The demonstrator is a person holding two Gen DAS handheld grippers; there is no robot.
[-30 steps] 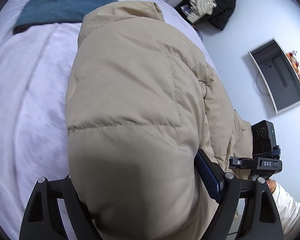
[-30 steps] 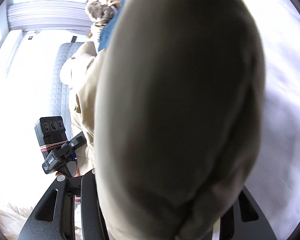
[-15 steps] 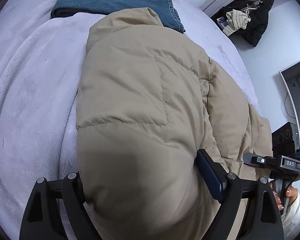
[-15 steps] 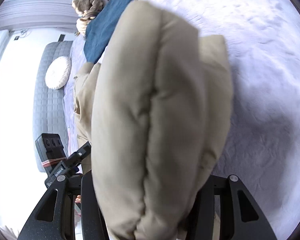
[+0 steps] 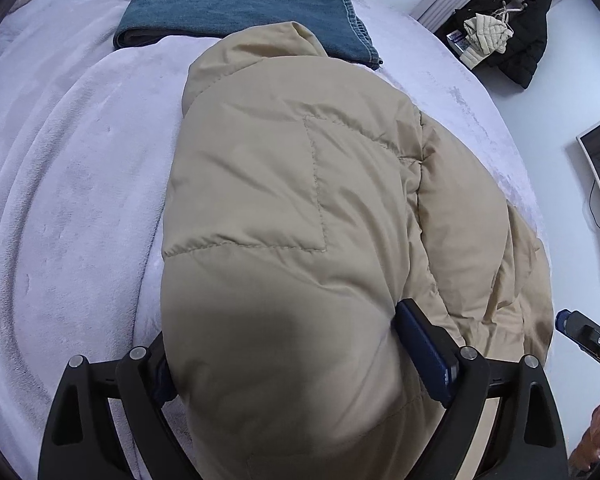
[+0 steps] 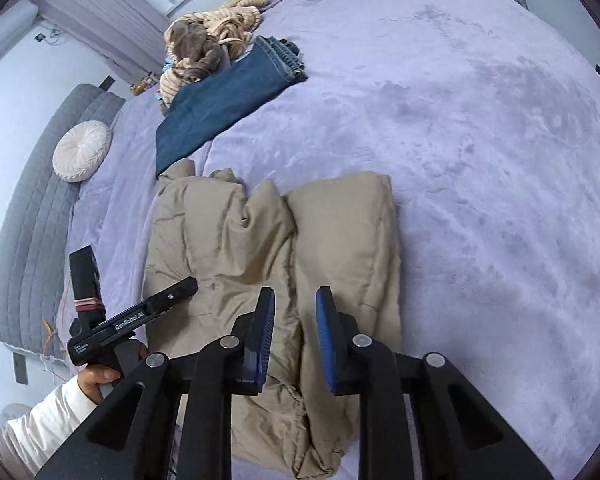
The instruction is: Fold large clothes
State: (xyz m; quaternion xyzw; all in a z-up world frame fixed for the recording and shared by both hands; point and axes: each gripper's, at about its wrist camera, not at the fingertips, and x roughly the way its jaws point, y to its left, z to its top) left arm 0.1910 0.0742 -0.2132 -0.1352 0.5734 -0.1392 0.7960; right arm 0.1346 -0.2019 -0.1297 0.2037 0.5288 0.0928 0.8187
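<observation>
A tan puffer jacket lies folded in a bundle on the lilac bed. In the left wrist view the jacket bulges up between the fingers and fills the middle of the frame. My left gripper is shut on a thick fold of it; it also shows in the right wrist view resting on the jacket's left side. My right gripper is open and empty, hovering just above the jacket's near edge.
Folded blue jeans lie beyond the jacket, also seen in the left wrist view. A pile of knitted clothes lies behind them. A grey headboard with a round white cushion stands left. Dark coats hang by the wall.
My right gripper has let go of the jacket and drawn back; the fold it held now lies on the bed. The left gripper has lowered its fold toward the bed.
</observation>
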